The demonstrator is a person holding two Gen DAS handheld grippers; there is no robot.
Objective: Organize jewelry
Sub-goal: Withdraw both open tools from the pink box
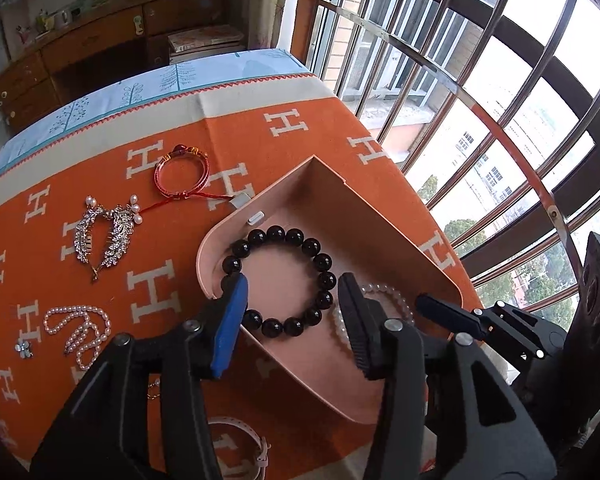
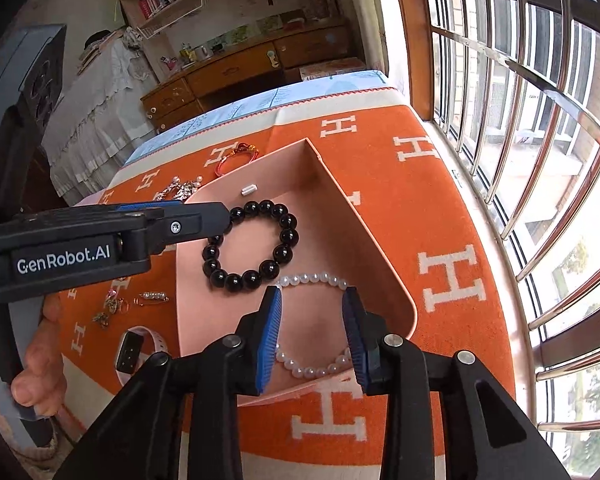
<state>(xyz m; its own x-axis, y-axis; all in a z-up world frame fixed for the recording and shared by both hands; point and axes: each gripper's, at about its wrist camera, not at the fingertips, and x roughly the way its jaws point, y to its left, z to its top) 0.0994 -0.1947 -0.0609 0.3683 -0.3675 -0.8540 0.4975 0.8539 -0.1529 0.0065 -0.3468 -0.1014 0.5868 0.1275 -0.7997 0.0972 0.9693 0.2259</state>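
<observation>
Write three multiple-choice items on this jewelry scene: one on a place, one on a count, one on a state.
1. Where does the black bead bracelet lie?
A. in the pink tray
B. on the orange cloth
C. on the windowsill

2. How many bracelets are in the tray?
A. one
B. two
C. four

3. How is the right gripper?
A. shut on a watch
B. out of view
C. open, its fingers astride the pearl bracelet

Key: 1 A, tray walls surround it; 2 B, black beads and pearls; 3 C, gaps show beside both fingers.
</observation>
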